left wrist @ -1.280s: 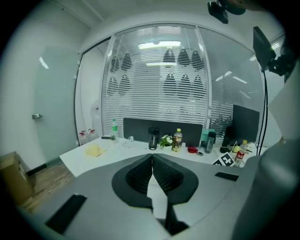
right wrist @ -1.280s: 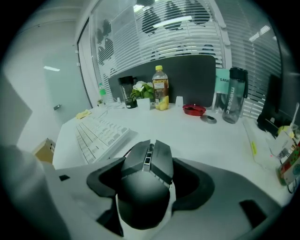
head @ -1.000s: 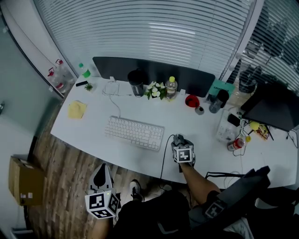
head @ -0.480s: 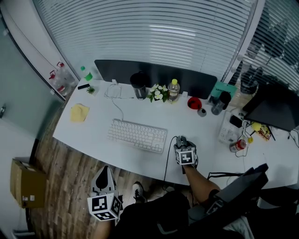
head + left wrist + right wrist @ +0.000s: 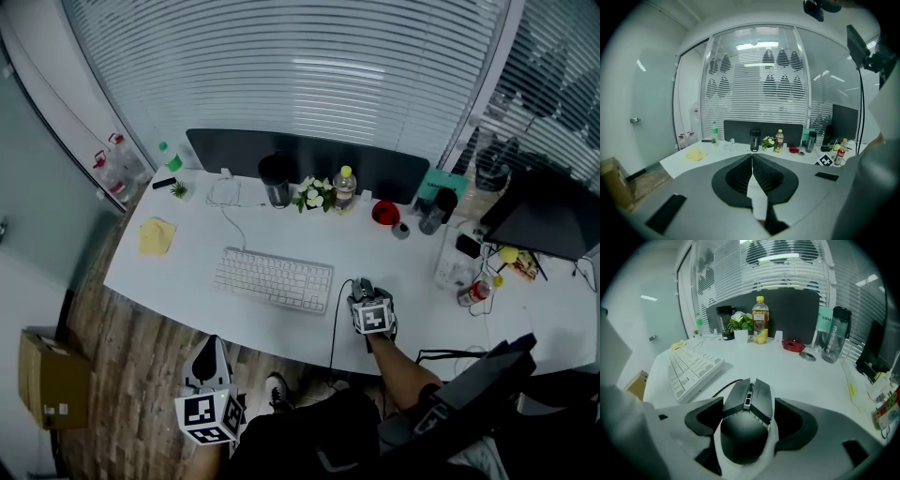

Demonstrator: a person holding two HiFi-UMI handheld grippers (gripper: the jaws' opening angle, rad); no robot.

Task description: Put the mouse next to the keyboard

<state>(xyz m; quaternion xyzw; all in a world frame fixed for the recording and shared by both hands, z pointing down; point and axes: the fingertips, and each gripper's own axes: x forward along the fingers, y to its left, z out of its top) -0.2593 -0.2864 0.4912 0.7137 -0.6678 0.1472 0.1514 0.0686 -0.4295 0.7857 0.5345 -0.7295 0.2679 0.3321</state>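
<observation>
The right gripper (image 5: 750, 416) had just been opening its jaws. They stood wide, with the mouse (image 5: 743, 437) lying on the desk (image 5: 801, 373) between them, seemingly free of the pads. Just ahead and to its left lay the keyboard (image 5: 693, 369). Pulled back crookedly, a jaw could catch the mouse's flank or its cable (image 5: 723, 386) and drag it away. The left gripper (image 5: 752, 176) hung apart, jaws together, empty.
</observation>
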